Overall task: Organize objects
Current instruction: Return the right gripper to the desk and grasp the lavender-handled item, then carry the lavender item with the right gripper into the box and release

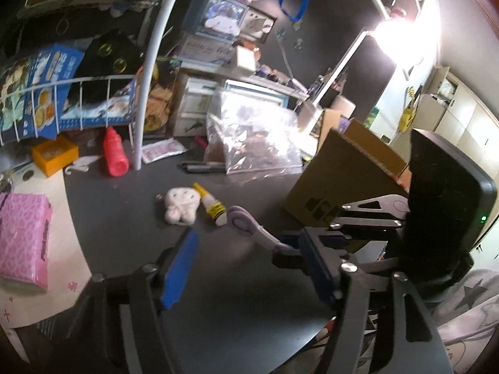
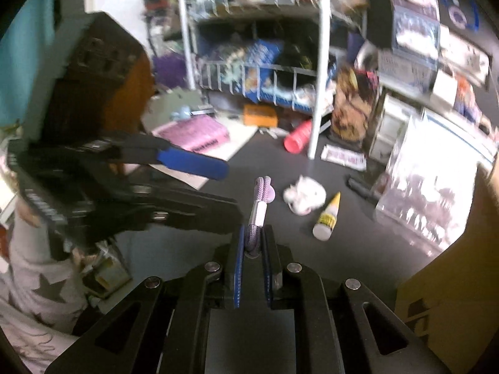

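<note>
A: Starting at the left of the left wrist view, what lies on the dark matte table point(image 1: 124, 218)?

B: A soft pink tissue pack point(image 1: 23, 243) with a leopard-like print sits on a pale mat at the left edge. Farther back there's an orange box point(image 1: 54, 154), then a ribbed red bottle point(image 1: 114, 152) lying beside a white tubular rack post point(image 1: 146, 93).

A: And toward the middle?

B: A fluffy white plush point(image 1: 181, 207), touching a small glue bottle point(image 1: 209, 202) with a yellow cone tip and yellow label. Behind them is a crinkled clear plastic bag point(image 1: 249, 137). At the right stands a cardboard box point(image 1: 343, 180).

A: How do the grippers stand?

B: The left gripper point(image 1: 249, 268) has its blue-padded jaws spread wide apart, with nothing between them. The right gripper point(image 2: 252, 249) is clamped on a lilac braided cord strap point(image 2: 259, 215) with a pale sleeve around its middle; its looped end pokes forward over the table, near the plush.

A: Is the strap visible from the left side too?

B: Yes, it juts out from the right gripper's pinched fingers, near the glue bottle.
</note>
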`<state>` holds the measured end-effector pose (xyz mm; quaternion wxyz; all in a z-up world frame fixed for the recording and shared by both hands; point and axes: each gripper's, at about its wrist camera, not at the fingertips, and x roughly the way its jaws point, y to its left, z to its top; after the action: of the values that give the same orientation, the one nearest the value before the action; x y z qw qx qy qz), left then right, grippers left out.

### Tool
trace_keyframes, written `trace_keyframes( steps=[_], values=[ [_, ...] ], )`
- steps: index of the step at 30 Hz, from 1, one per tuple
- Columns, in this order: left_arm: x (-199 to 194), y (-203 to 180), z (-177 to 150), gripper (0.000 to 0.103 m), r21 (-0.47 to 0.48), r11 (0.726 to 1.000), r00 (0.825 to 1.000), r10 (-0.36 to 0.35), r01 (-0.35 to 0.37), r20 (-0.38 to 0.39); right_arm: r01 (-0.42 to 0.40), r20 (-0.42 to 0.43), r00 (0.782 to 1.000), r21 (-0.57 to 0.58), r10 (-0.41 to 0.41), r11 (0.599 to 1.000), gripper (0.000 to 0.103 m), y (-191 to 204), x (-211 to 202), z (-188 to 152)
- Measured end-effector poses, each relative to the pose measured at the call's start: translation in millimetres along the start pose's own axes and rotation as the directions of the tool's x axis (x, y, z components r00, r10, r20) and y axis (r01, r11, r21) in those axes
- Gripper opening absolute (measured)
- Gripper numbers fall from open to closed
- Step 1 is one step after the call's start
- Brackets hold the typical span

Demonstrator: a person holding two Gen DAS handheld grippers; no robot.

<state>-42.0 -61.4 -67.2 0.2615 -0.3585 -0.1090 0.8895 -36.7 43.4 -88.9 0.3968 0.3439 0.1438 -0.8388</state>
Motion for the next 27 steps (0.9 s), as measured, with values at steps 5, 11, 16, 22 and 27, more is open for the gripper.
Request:
trace_keyframes(
  steps=[5, 11, 16, 22, 27],
  values=[
    [-9, -14, 13, 0.046, 0.029, 0.999, 0.998, -0.046, 0.045, 0.034, -0.004, 0.034, 0.999, -0.055, 0.006, 0.998, 0.006, 7, -28, 7],
    [-14, -38, 31, 0.036, 0.075, 0.992, 0.993, -0.103, 0.099, 0.060, 0.021, 0.063, 0.998, -0.087, -0.016, 0.996, 0.006, 2, -57, 13],
    [-6, -64, 49, 0.032, 0.128, 0.984, 0.989, -0.133, 0.124, 0.058, 0.054, 0.092, 0.995, -0.092, -0.045, 0.994, 0.006, -8, -82, 13],
    [14, -101, 73, 0.030, 0.194, 0.971, 0.988, -0.148, 0.137, 0.040, 0.097, 0.125, 0.988, -0.072, -0.087, 0.993, 0.006, -30, -111, 8],
    [31, -129, 91, 0.030, 0.245, 0.958, 0.987, -0.157, 0.147, 0.021, 0.127, 0.149, 0.981, -0.033, -0.121, 0.991, 0.006, -56, -135, 2]
  ],
)
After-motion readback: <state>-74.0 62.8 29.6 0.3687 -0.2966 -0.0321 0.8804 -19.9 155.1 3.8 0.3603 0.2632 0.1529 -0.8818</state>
